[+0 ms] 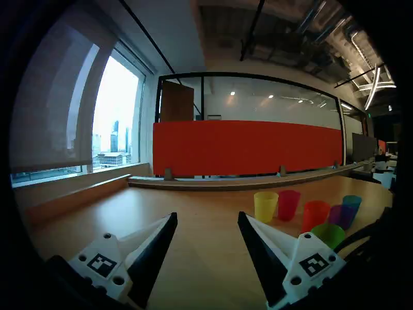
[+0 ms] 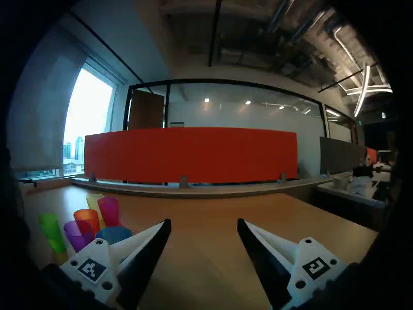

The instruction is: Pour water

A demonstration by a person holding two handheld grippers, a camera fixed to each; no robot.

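No words, brands or numbers can be read. The only printed marks are black-and-white square code tags (image 1: 101, 264), one on each finger of the left gripper (image 1: 207, 214) and of the right gripper (image 2: 204, 221). A small pale plate (image 1: 214, 117) on the glass wall (image 1: 268, 101) is too small to read.

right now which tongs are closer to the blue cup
Right. The blue cup sits just past the left finger of the right tongs. From the left tongs it stands off to their right, on the far side of the cluster, behind the purple cup.
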